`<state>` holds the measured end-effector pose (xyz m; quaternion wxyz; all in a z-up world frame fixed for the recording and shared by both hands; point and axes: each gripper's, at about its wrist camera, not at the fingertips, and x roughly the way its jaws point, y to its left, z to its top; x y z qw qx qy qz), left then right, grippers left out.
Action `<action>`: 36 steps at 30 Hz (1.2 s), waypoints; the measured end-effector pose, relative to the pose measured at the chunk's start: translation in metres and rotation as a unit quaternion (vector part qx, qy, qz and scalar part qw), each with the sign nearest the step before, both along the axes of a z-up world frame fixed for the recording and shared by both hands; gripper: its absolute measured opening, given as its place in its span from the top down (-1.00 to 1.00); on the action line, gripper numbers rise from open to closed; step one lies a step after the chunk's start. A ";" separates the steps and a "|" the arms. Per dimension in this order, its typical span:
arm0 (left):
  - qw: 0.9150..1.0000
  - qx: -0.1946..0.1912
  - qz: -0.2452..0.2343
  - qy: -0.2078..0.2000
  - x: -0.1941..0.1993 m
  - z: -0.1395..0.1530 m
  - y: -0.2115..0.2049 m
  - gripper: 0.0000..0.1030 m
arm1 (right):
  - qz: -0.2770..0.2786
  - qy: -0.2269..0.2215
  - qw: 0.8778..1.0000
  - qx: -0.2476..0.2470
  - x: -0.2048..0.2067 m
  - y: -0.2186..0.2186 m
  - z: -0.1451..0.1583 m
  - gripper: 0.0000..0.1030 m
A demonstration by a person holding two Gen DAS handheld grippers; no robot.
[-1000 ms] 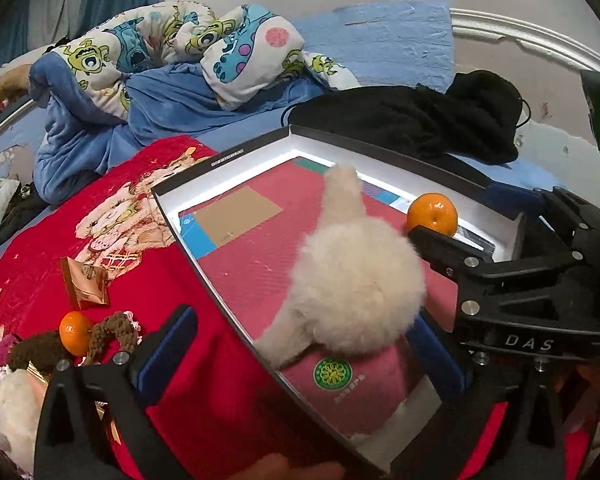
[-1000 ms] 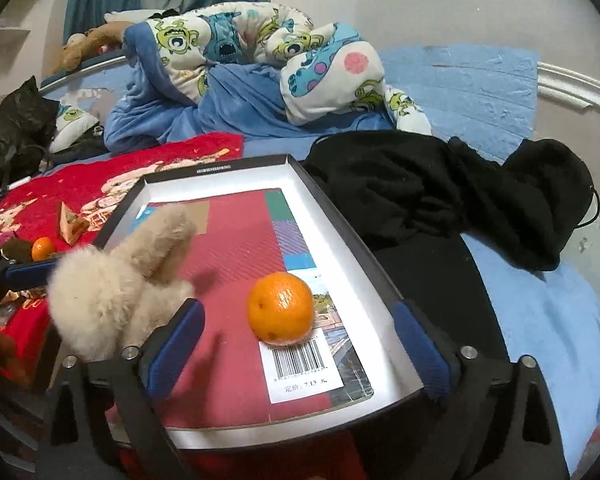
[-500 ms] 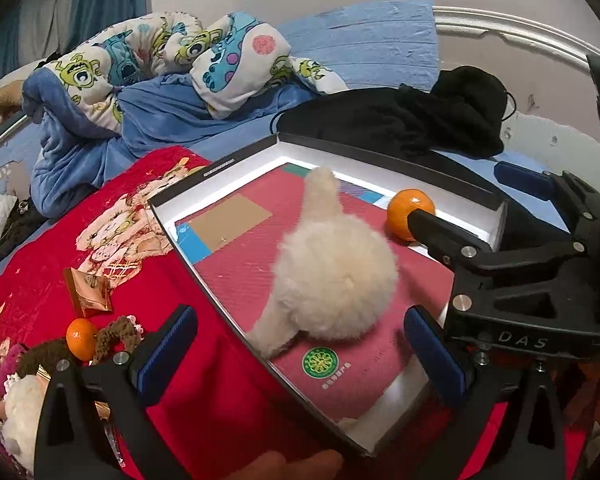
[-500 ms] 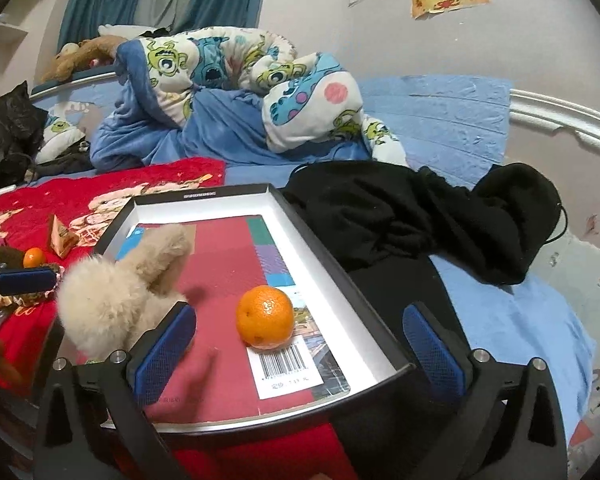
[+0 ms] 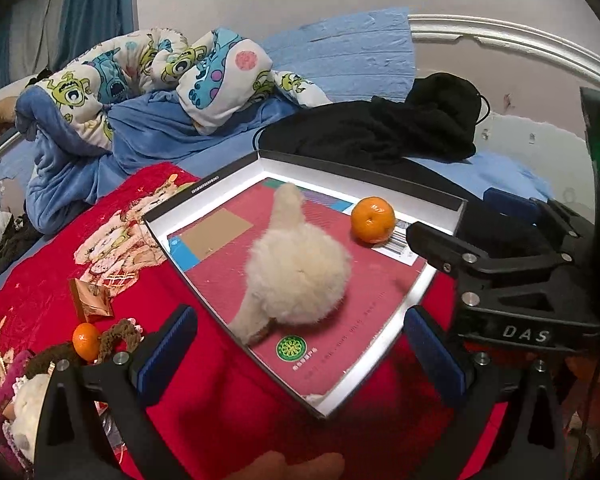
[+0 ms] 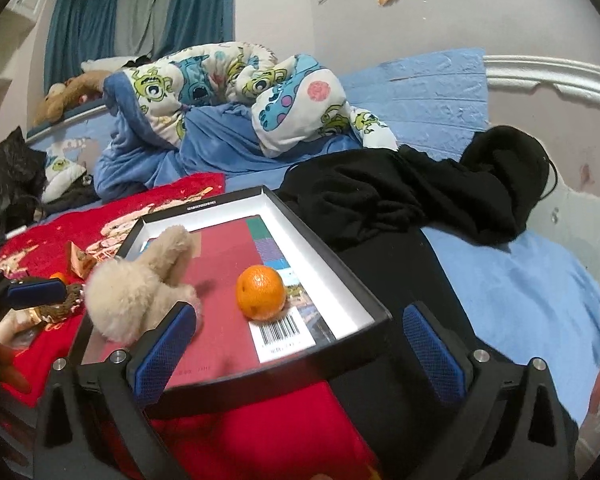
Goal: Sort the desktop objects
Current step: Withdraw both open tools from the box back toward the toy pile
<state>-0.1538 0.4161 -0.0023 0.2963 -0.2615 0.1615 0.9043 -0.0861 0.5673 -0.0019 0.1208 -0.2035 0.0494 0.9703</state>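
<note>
Cream fluff marks the plush toy (image 5: 296, 266), which lies inside the shallow box tray (image 5: 204, 184) beside an orange (image 5: 372, 219); the two are near but not touching. Both the left gripper (image 5: 300, 354) and the right gripper (image 6: 296, 348) stand wide open and hold nothing, hovering at the tray's near edge.

The step in hand looks like fetching the next loose item. The best candidate is the small orange (image 5: 86, 340) left on the red blanket (image 5: 40, 280), with a brown knitted thing (image 5: 116, 332) against it and a gold wrapper (image 5: 90, 300) just beyond. To do it well, the left gripper should swing to its own left, come down with one pad on each side of the fruit, keep clear of the yarn so it does not snag, and close gently since the round peel can roll away.

The left view shows that pile fairly plainly; in the right view it is mostly hidden behind the toy and the other gripper's finger, so what lies there is hard to tell. The right view alone shows the barcode label (image 6: 284, 334) right by the orange
</note>
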 end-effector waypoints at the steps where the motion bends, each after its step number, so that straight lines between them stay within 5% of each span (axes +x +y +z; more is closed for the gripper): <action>1: 1.000 -0.001 0.000 0.005 0.003 0.002 -0.001 -1.00 | 0.000 0.003 1.000 -0.002 0.004 -0.001 0.000 -1.00; 17: 0.999 0.012 -0.003 0.044 0.040 0.038 -0.027 -1.00 | 0.007 0.051 0.994 -0.100 0.047 -0.010 0.011 -1.00; 25: 0.997 0.069 0.030 0.030 0.039 0.060 -0.074 -1.00 | 0.020 0.032 0.997 -0.070 0.046 -0.044 0.024 -1.00; 36: 0.990 0.081 0.112 0.035 0.045 0.075 -0.189 -1.00 | 0.080 0.045 0.994 -0.051 0.044 -0.113 0.053 -1.00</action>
